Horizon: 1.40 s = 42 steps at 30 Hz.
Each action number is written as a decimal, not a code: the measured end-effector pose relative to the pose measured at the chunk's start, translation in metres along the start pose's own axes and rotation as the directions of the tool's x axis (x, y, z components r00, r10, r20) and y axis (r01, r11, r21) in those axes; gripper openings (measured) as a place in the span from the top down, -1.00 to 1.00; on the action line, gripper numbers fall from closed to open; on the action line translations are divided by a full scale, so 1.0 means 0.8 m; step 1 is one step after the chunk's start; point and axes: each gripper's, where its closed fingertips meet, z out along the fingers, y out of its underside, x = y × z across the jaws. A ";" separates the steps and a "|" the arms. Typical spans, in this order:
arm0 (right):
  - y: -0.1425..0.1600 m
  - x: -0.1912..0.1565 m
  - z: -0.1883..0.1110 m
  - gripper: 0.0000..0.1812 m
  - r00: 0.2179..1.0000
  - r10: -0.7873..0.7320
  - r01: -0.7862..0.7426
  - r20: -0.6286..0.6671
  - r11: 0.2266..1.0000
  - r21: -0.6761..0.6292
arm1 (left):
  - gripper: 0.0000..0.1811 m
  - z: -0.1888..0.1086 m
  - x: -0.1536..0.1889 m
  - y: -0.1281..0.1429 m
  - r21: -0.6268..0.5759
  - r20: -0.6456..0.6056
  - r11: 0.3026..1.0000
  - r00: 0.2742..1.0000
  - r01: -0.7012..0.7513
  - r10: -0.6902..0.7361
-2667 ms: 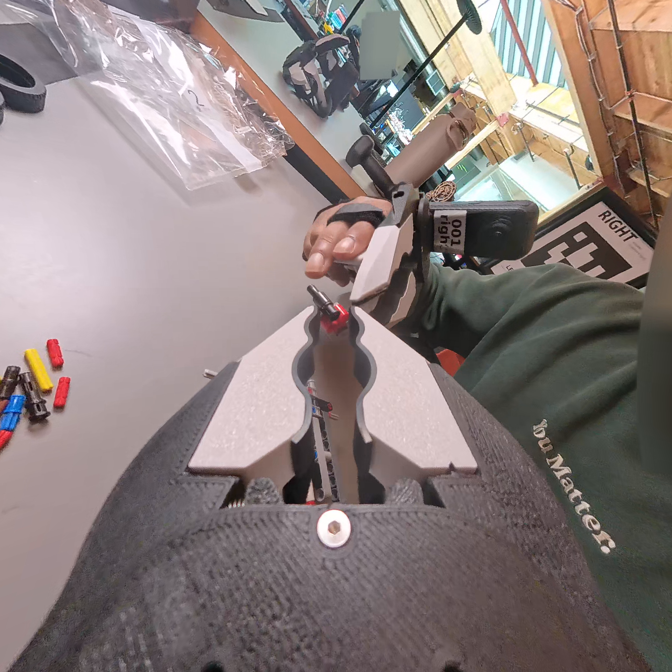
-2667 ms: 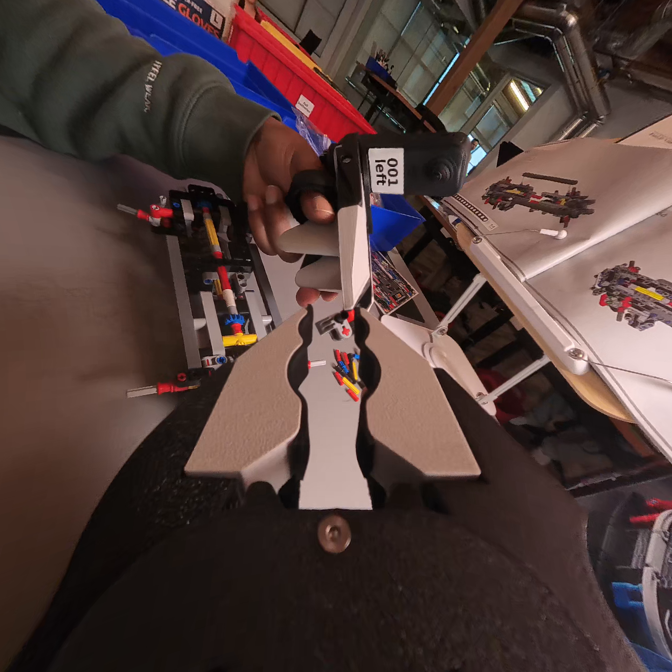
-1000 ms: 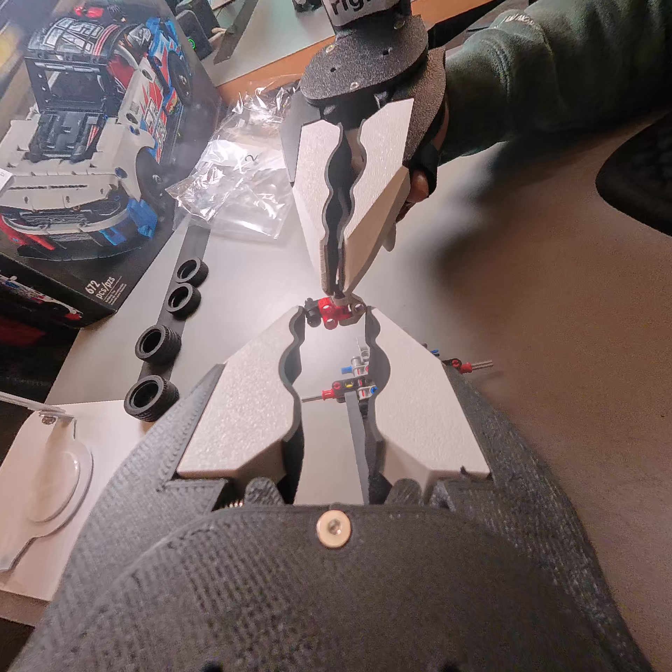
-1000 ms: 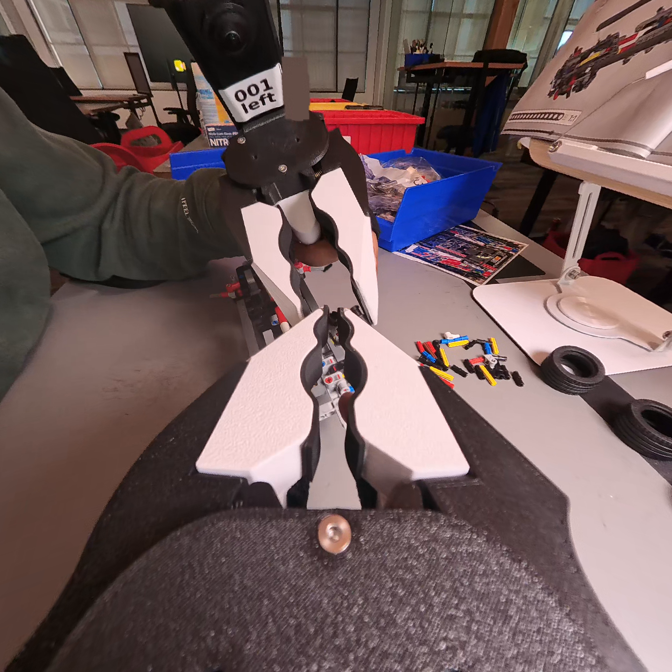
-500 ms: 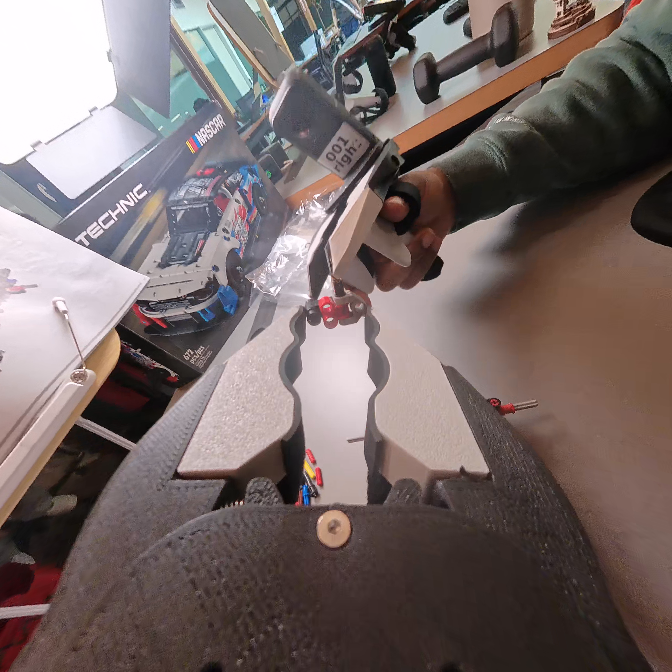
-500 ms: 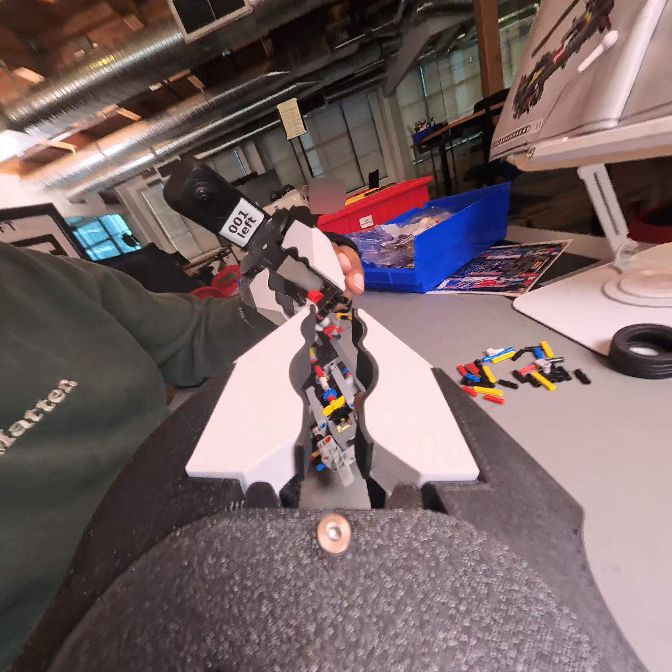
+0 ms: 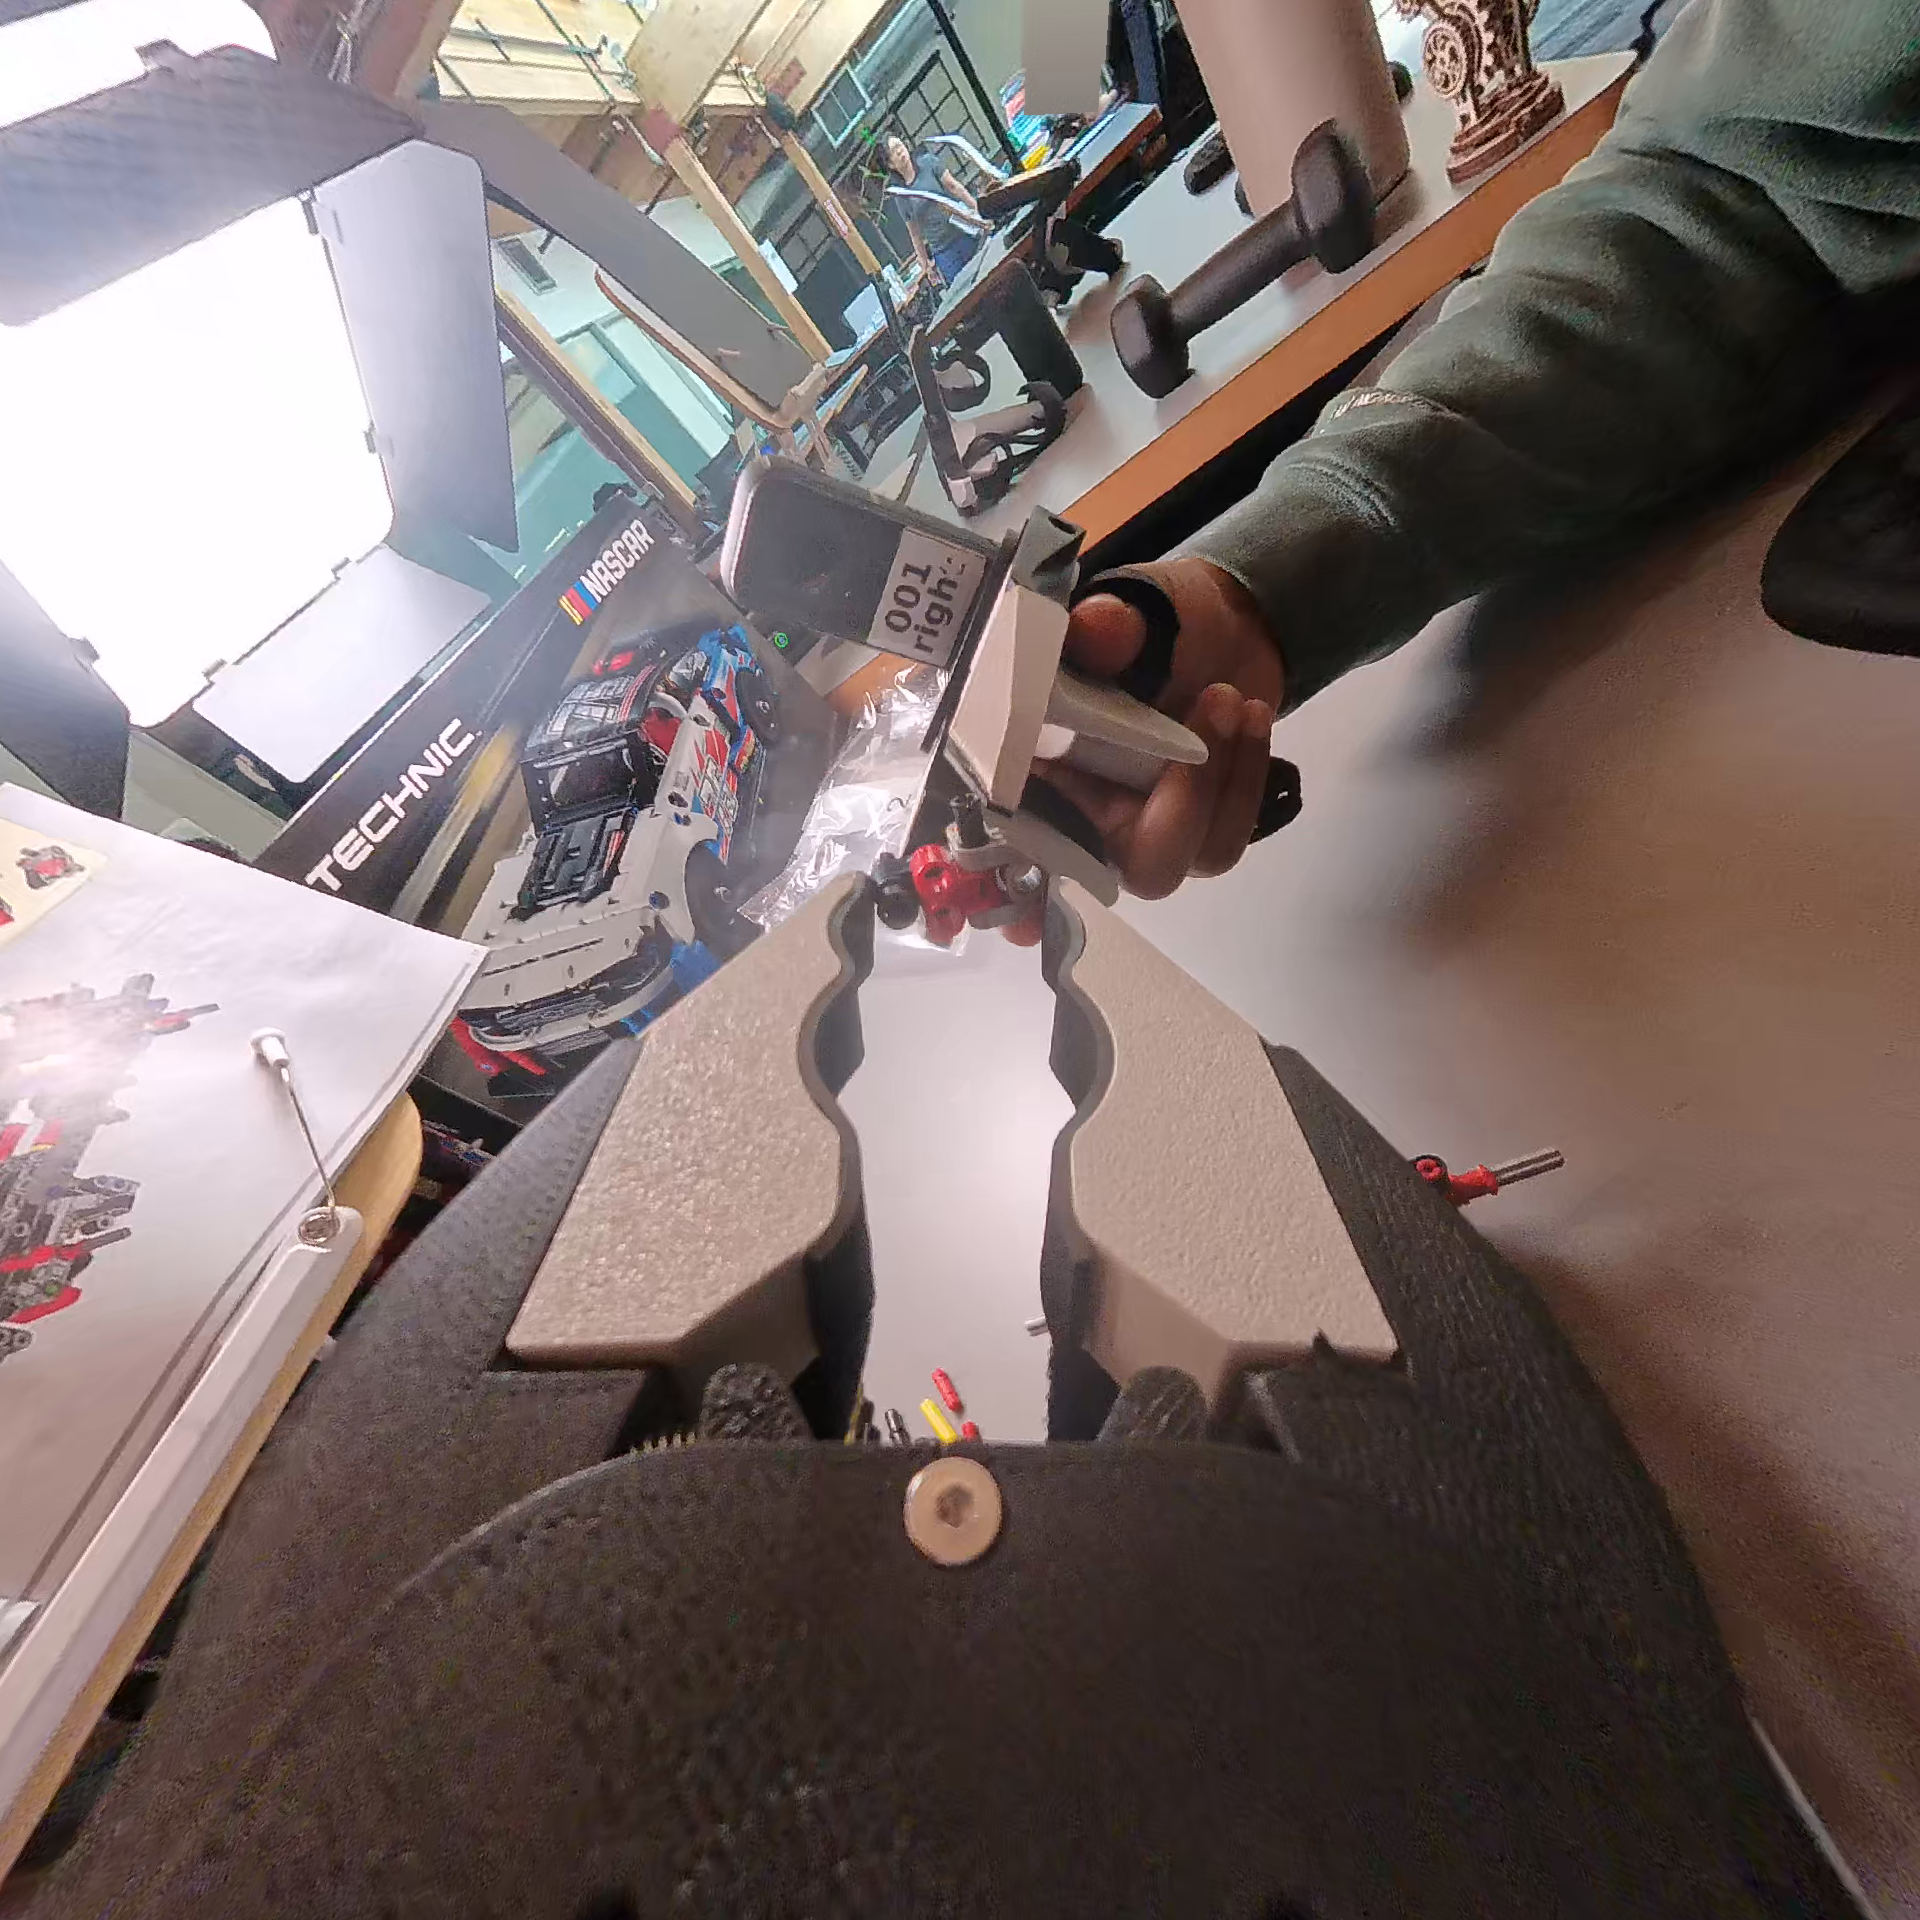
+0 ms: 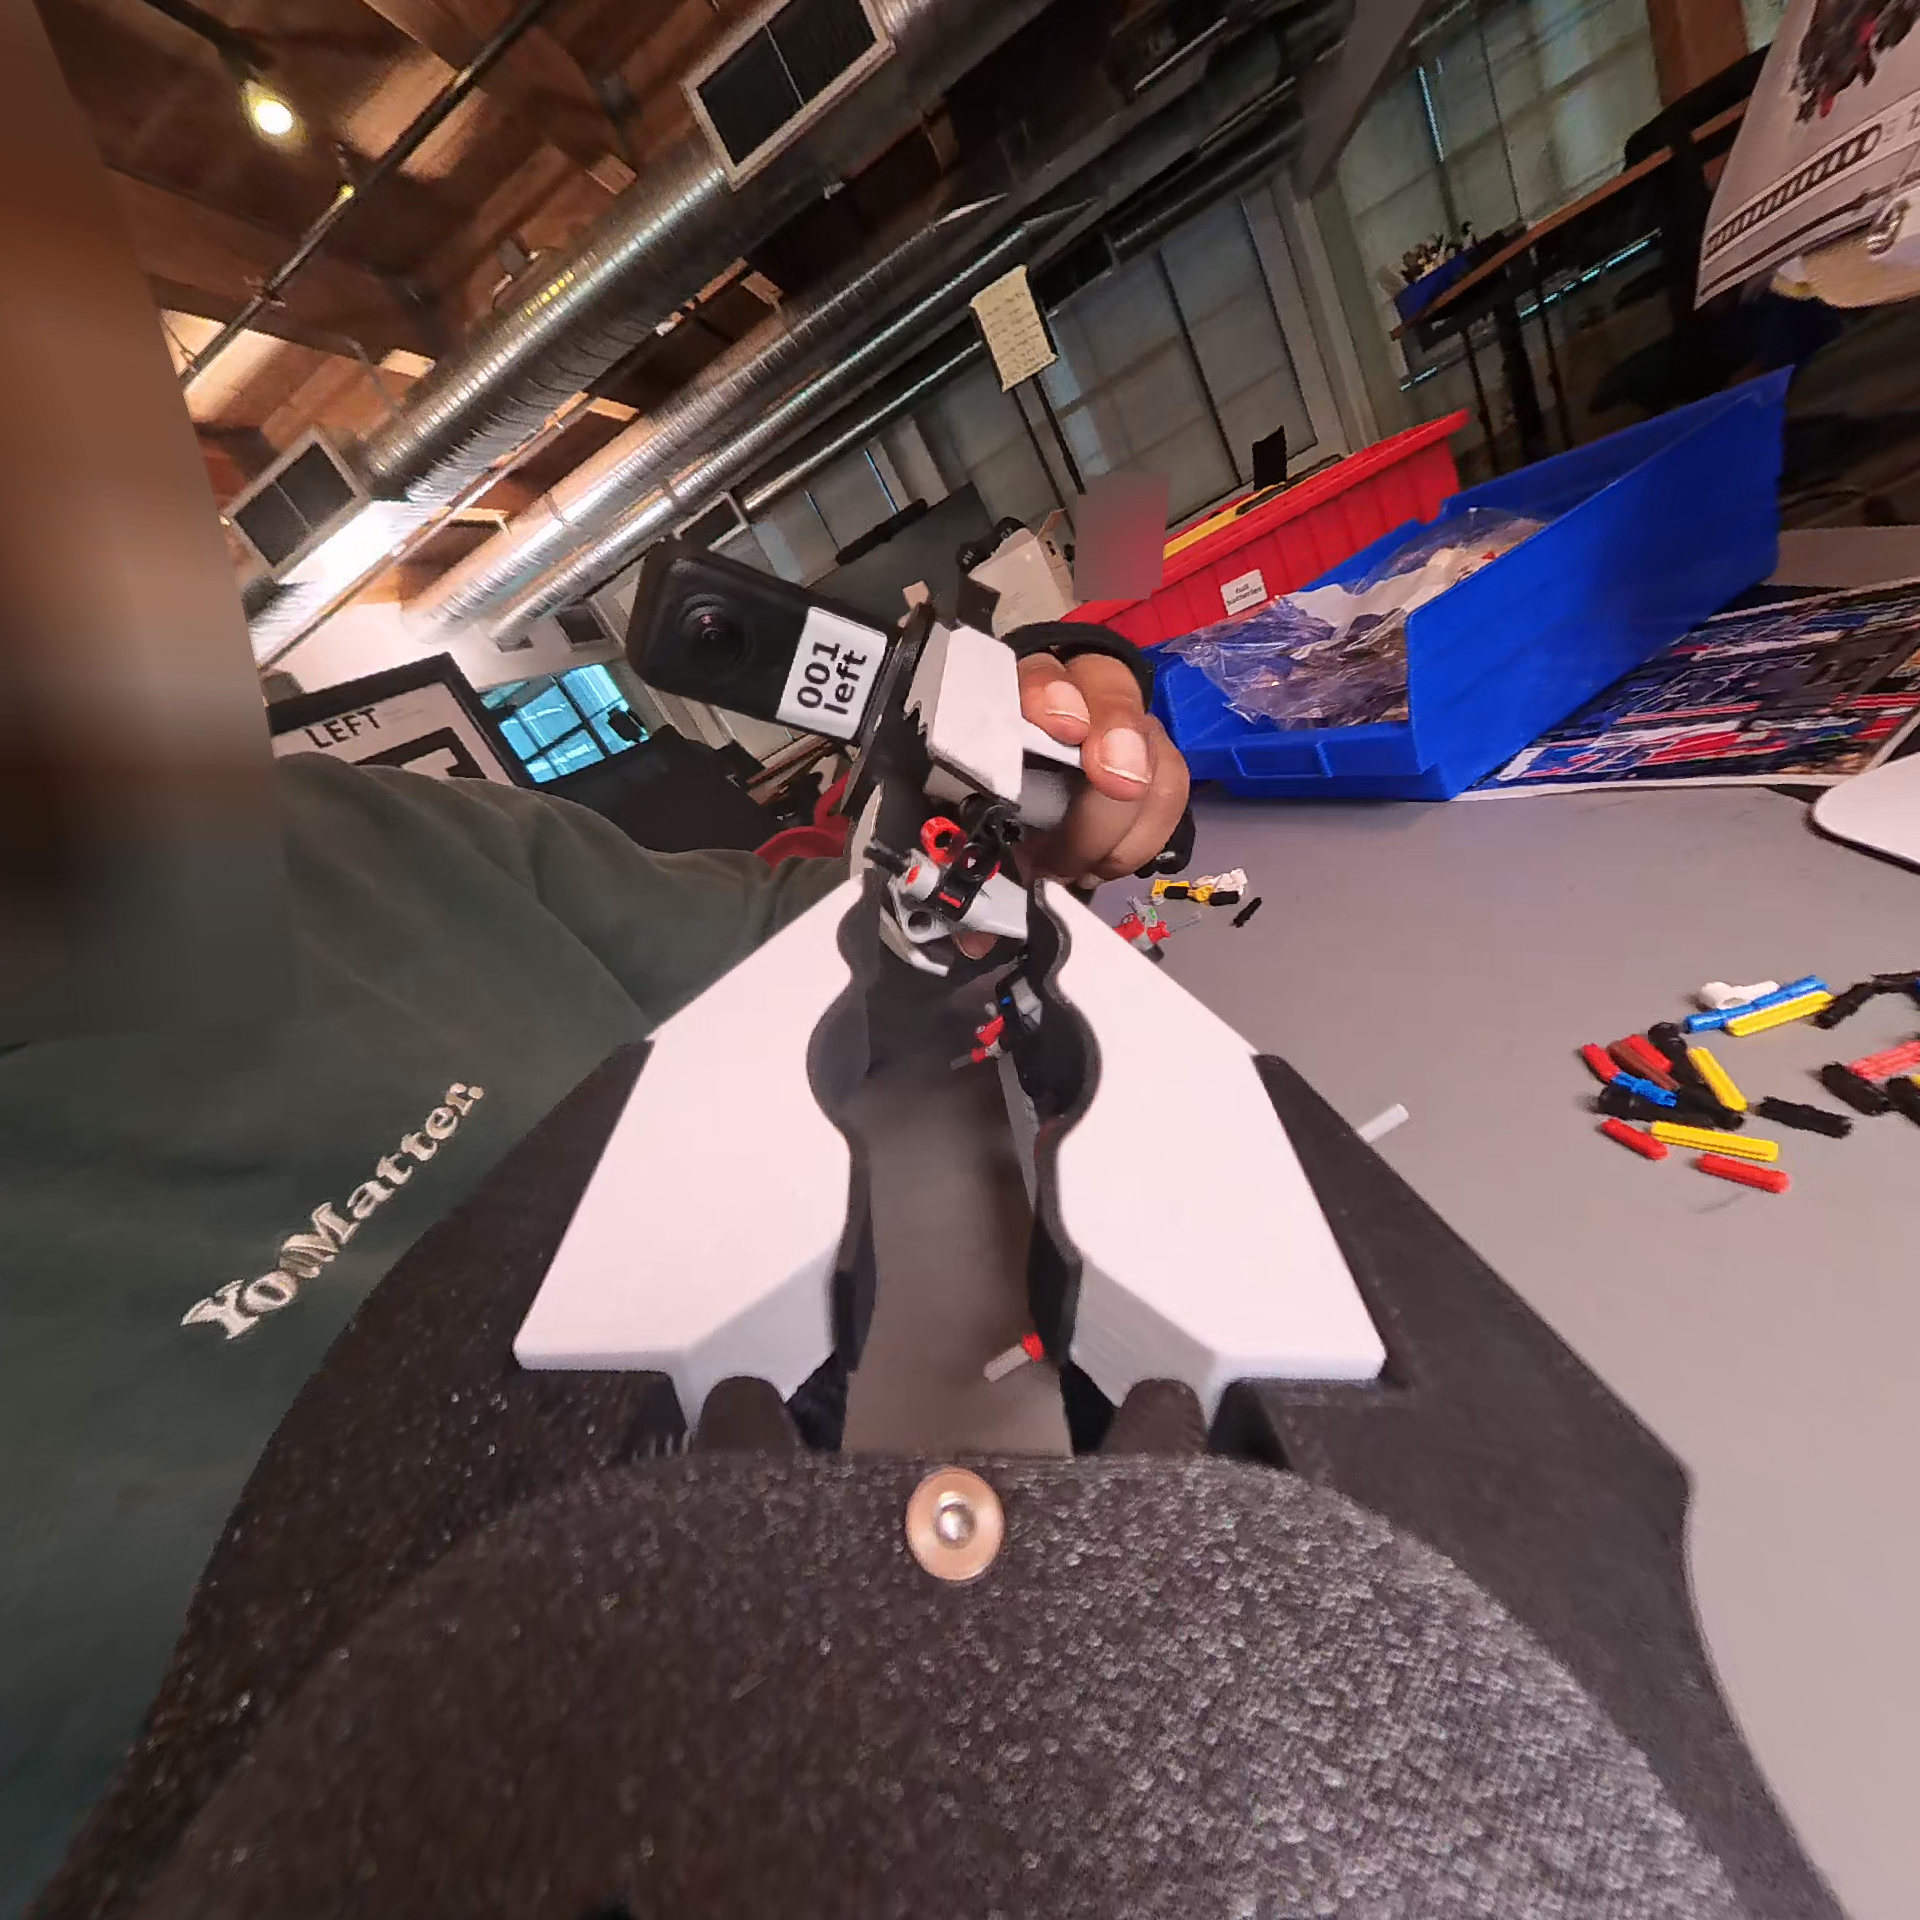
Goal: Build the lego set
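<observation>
Both grippers were raised off the grey table [image 7: 1558, 935] and met tip to tip around one small lego sub-assembly [image 7: 951, 883] — a red connector with black pins and a grey piece.

Left gripper [image 7: 951, 925]: jaws at a narrow gap, tips closed on either side of the sub-assembly, which sat right at the fingertips. Body tilted upward, so the view looked across the table edge toward the lego set box [image 7: 623, 810] and a clear plastic bag [image 7: 862, 810].

Right gripper [image 8: 951, 914]: jaws at a similar narrow gap, tips on the same sub-assembly, seen here as grey, red and black [image 8: 940, 883]. Whether its pads actually pressed the piece could not be told.

Hand pose: in the left wrist view, the right hand [image 7: 1174, 748] was wrapped around its handle from the right, sleeve [image 7: 1558, 364] reaching in from the upper right. In the right wrist view, the left hand [image 8: 1101, 769] gripped its handle, fingers curled over the trigger.

Loose pins [image 8: 1704, 1091] — red, yellow, blue, black — lay scattered on the table to the right. A blue bin [image 8: 1558, 623] stood behind them.
</observation>
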 end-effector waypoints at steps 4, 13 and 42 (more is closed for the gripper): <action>0.003 -0.004 0.005 0.80 1.000 0.023 -0.022 0.014 1.000 -0.010 | 0.66 0.001 0.004 0.001 -0.007 0.000 0.998 0.999 -0.055 0.055; 0.007 0.005 0.003 0.83 1.000 0.013 -0.013 -0.009 1.000 -0.015 | 0.65 0.002 0.006 0.010 -0.031 -0.025 0.999 0.999 0.020 -0.021; 0.005 0.015 0.000 0.85 0.999 0.009 -0.008 -0.034 0.999 0.032 | 0.66 0.004 0.002 0.020 -0.046 -0.040 0.983 0.983 0.178 -0.180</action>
